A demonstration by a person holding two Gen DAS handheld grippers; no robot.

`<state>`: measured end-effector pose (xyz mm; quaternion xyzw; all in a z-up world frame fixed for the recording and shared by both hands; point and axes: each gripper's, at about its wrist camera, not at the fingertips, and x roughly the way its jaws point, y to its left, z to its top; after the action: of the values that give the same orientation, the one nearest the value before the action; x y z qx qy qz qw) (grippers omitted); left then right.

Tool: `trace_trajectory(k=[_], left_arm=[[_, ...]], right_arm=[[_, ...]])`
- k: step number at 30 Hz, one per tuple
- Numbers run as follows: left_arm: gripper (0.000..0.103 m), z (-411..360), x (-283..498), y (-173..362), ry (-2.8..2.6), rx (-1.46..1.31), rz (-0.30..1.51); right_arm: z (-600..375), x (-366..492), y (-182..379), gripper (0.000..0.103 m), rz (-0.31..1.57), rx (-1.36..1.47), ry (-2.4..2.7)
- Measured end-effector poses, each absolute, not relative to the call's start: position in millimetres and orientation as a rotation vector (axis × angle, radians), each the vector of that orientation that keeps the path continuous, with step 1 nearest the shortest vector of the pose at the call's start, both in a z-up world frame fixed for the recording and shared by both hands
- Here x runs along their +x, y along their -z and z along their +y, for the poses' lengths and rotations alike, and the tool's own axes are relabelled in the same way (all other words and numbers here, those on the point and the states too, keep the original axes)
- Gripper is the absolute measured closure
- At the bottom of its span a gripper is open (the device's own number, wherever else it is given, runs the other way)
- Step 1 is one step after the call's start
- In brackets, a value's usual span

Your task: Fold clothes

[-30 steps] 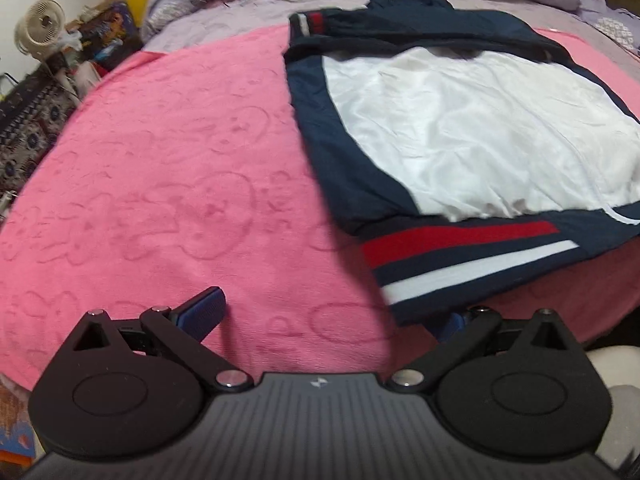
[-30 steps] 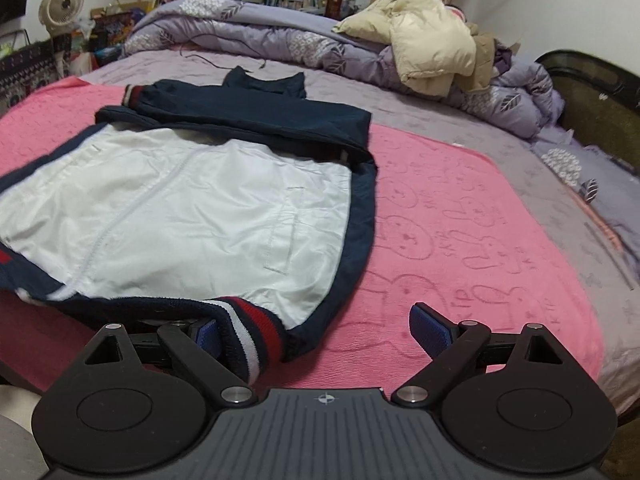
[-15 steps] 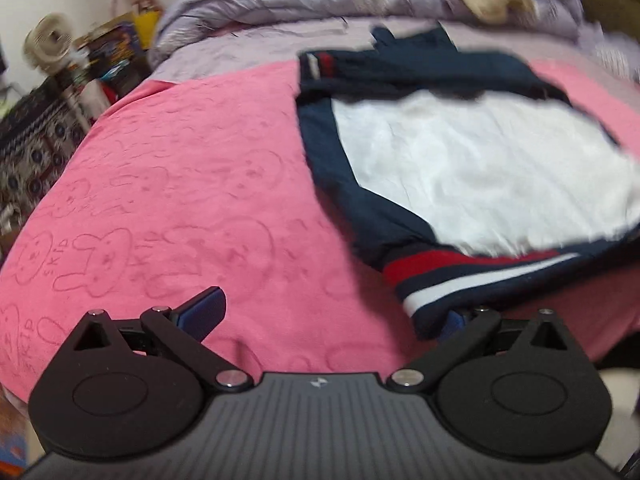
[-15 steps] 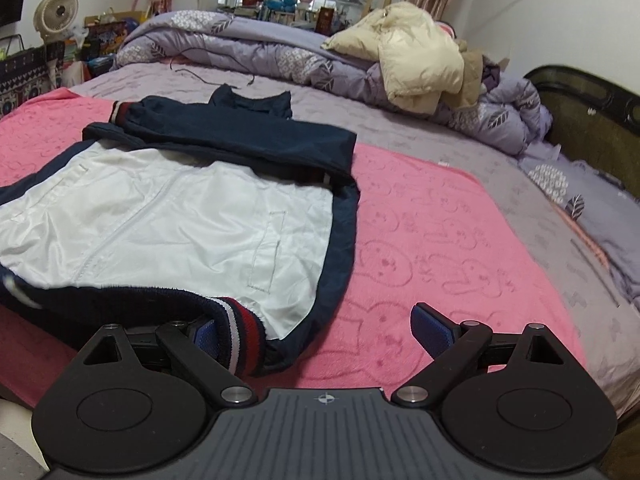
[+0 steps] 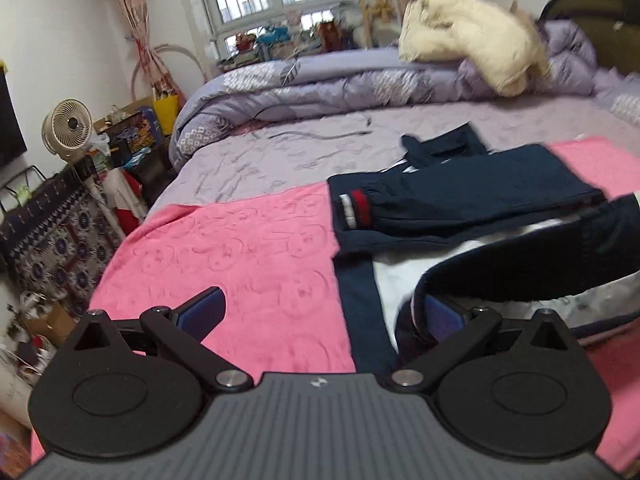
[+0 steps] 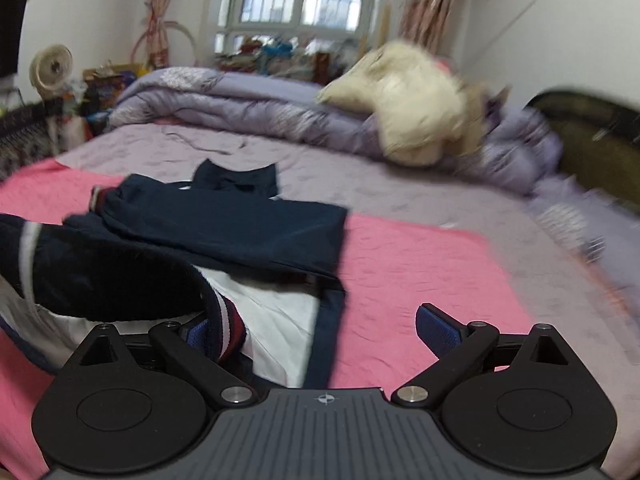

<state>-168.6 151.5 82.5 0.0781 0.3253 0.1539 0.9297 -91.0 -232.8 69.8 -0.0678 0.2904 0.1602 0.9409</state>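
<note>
A navy jacket (image 5: 480, 196) with white lining and red-and-white striped cuffs lies on a pink blanket (image 5: 240, 256) on the bed. It also shows in the right wrist view (image 6: 240, 232). Its bottom hem (image 5: 532, 264) is lifted and rolled over toward the collar. My left gripper (image 5: 324, 312) has its jaws wide apart, and the hem's corner drapes over the right finger (image 5: 444, 318). My right gripper (image 6: 316, 332) is also wide apart, and the striped hem corner (image 6: 230, 332) hangs on its left finger (image 6: 198, 334).
A rolled lilac duvet (image 5: 360, 84) and a cream coat (image 5: 472, 40) lie at the bed's far side. A fan (image 5: 66, 124) and clutter stand on the left by the wall. A dark headboard (image 6: 592, 140) is at the right.
Both grippers have risen and moved forward, carrying the jacket's bottom hem up off the blanket and over the white lining toward the collar. The jaws have stayed wide apart.
</note>
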Motion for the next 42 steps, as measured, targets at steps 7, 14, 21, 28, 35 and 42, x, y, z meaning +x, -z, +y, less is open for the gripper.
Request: trace_trajectory(k=[7, 14, 21, 28, 35, 42], left_arm=[[0.000, 167.5, -100.5, -47.5, -0.297, 0.094, 0.814], [0.000, 175.3, -79.5, -28.9, -0.287, -0.001, 0.871], [0.000, 174.4, -67.6, -23.0, -0.297, 0.013, 0.902], [0.000, 188.6, -66.7, -28.4, -0.254, -0.010, 0.914], [0.000, 208.0, -67.9, -39.9, -0.114, -0.076, 0.954], [0.000, 217.1, -97.4, -54.0, -0.036, -0.032, 0.911]], right_arm=[[-256.5, -46.4, -78.0, 0.004, 0.612, 0.027, -0.554], [-237.5, -19.5, -52.2, 0.000, 0.738, -0.166, -0.469], [-232.6, 23.4, -27.4, 0.000, 0.871, 0.294, -0.717], [-240.0, 4.1, -41.8, 0.000, 0.724, 0.026, -0.727], [-221.9, -17.1, -9.1, 0.022, 0.794, -0.179, -0.765], [-198.6, -6.4, 8.9, 0.072, 0.846, -0.052, -0.635]])
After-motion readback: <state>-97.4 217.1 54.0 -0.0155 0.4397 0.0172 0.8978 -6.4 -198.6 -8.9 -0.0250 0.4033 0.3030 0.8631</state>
